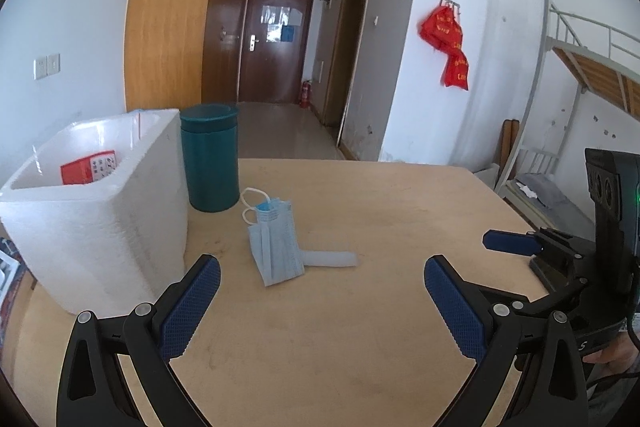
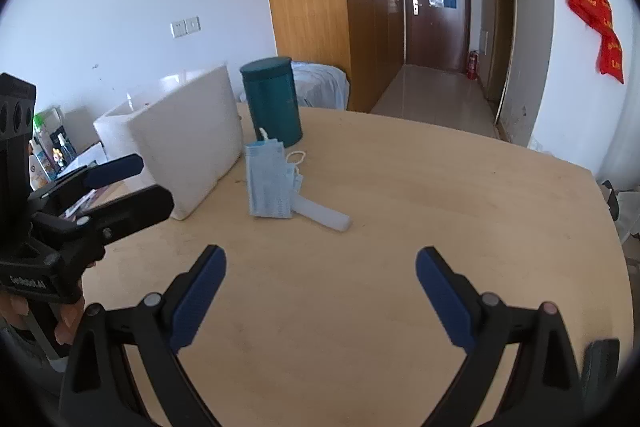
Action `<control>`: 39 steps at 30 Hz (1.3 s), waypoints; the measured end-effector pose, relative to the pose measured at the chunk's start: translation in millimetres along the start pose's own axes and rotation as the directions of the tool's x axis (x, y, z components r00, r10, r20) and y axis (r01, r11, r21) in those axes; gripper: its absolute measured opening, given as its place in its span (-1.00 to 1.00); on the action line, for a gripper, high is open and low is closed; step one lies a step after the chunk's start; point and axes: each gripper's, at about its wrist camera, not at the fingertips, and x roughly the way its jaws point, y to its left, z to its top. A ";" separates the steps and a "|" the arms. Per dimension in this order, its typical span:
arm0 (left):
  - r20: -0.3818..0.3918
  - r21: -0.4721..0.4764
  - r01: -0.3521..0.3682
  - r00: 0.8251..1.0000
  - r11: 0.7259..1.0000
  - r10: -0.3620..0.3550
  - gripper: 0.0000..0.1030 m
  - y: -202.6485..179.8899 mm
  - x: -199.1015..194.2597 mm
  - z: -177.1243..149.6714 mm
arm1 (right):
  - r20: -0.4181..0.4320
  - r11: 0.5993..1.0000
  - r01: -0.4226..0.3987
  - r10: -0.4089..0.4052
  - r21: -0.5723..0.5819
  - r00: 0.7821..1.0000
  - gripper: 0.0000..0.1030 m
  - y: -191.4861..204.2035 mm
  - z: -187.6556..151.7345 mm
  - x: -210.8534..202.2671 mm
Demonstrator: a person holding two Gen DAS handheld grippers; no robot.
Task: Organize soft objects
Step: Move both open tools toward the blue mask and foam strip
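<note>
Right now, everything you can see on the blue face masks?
The face masks are a small stack of pale blue pleated disposables, apparently thin nonwoven fabric, with white ear loops curling out at the far end. They lie flat on the wooden table, just in front of the teal canister, overlapping one end of a translucent white tube. Neither tool touches them.

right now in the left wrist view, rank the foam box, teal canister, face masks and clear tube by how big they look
1. foam box, though it sits nearest
2. teal canister
3. face masks
4. clear tube, partly hidden under the masks
</note>
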 end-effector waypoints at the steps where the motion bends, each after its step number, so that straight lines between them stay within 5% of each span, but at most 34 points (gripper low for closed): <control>1: -0.006 -0.006 0.001 1.000 1.000 -0.001 0.97 2.7 5.2 0.5 | -0.001 1.000 0.002 -0.002 -0.002 1.000 0.90 -1.6 1.6 3.8; 19: -0.116 -0.050 -0.039 0.993 0.998 0.033 0.97 22.3 68.6 2.0 | -0.096 0.996 -0.052 0.046 -0.066 0.994 0.69 -15.5 13.4 63.2; 39: -0.189 -0.070 -0.090 0.979 0.993 0.076 0.97 32.8 108.0 2.9 | -0.127 0.993 -0.074 0.062 -0.095 0.990 0.69 -30.0 19.9 97.5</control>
